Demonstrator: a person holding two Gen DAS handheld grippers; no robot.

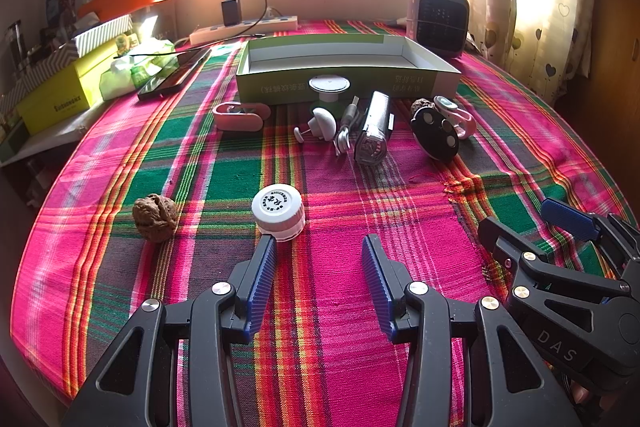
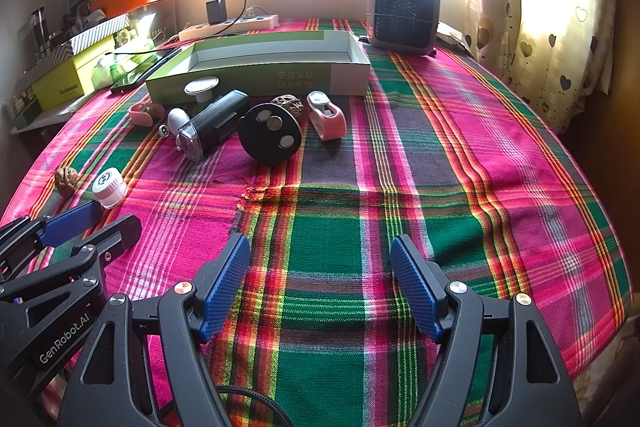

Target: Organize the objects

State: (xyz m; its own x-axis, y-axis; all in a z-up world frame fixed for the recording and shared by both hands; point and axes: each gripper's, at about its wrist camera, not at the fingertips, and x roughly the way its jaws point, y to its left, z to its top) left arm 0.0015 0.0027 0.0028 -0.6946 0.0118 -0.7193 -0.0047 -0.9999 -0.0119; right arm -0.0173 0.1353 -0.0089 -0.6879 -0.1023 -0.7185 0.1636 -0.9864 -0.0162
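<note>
Plaid cloth point(image 1: 320, 307) covers my table, and the open box point(image 1: 440, 69) at its far side looks meant to take the clutter heaped against its front wall. Both grippers, left point(image 1: 319, 247) and right point(image 2: 320, 247), hang spread apart, holding nothing; the cap point(image 1: 279, 209) well short of the box touches my left gripper's finger, so I judge it my first pick.

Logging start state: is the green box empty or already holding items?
Empty: the green box shows only bare white floor and walls; the items lie outside on the cloth.

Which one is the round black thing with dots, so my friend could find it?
Start at the long green box on the plaid cloth. In the row of small things before it lies a round black disc, between the dark flashlight and the pink clip. Only it has three pale round spots.
</note>
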